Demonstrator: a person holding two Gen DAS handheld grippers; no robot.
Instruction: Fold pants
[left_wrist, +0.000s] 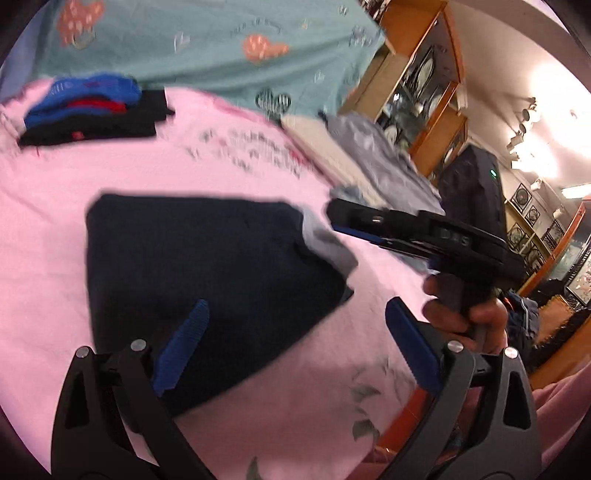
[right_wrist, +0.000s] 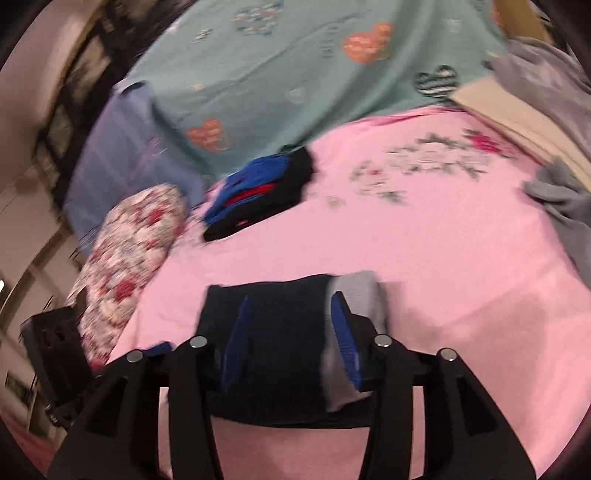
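- Pink sheet (left_wrist: 55, 221), largest field: it covers the bed and carries everything; broad bare stretches lie left of and beyond the folded pants, and its near edge drops off at lower right in the left wrist view.
- Teal heart-print cover (right_wrist: 295, 74): it borders the pink sheet along the far edge; its print is blurred.
- Grey clothing (right_wrist: 565, 199): heaped at the right margin, cut off by the fisheye rim.
- Floral cushion (right_wrist: 129, 240): at the left edge of the bed, partly behind the tool body.
- Dark navy pants (left_wrist: 207, 266): folded into a compact block with squared edges in the middle of the pink sheet; a pale grey lining (right_wrist: 358, 295) shows at the right end.
- Stack of folded garments (left_wrist: 88, 110): blue, red and black layers, well apart from the pants toward the far left.
- Left tool (left_wrist: 295, 347): spread wide, holding nothing, one blue pad over the pants' near corner.
- Right tool (right_wrist: 291, 339): moderately spread above the pants' grey end; contact cannot be told.
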